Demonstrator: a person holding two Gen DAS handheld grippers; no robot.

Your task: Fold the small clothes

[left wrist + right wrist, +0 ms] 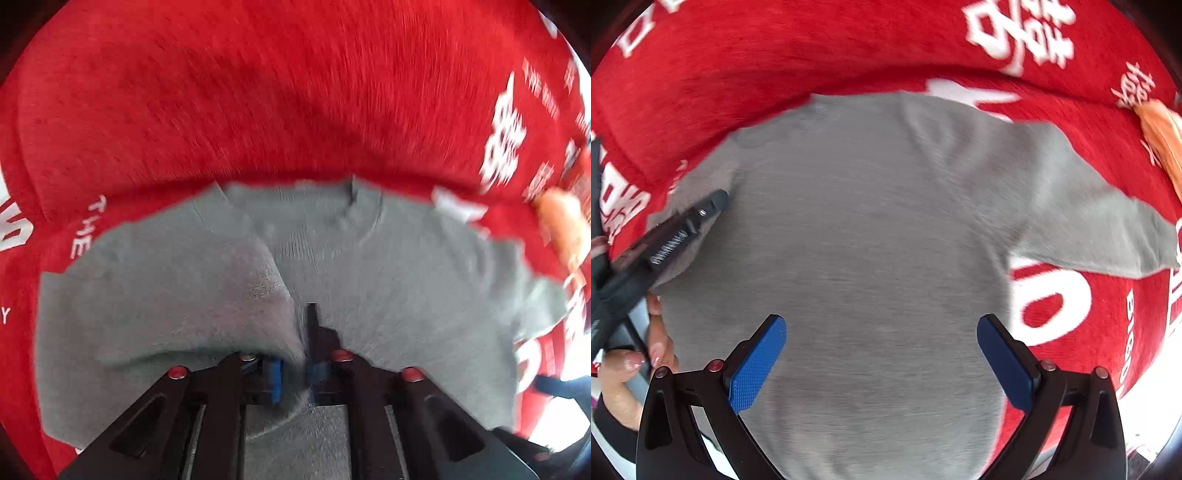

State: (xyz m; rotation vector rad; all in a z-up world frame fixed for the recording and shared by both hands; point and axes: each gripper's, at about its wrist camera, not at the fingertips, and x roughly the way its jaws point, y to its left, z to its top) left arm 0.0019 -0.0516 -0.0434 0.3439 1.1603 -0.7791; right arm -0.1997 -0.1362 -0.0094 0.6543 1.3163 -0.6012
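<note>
A small grey knit sweater (pixel 871 229) lies flat on a red cloth with white lettering (pixel 775 48). Its right sleeve (pixel 1100 221) stretches out to the right. My left gripper (pixel 301 354) is shut on a fold of the grey sweater (pixel 229 280), lifting its left part over the body. It also shows in the right wrist view (pixel 713 206) at the sweater's left edge. My right gripper (pixel 882 354) is open and empty, its blue pads (pixel 757 365) hovering over the sweater's lower body.
The red cloth (pixel 258 92) covers the whole surface. An orange object (pixel 1163 136) lies at the far right on the cloth; it also shows in the left wrist view (pixel 565 225). A bright edge of the surface shows at lower right (pixel 1152 406).
</note>
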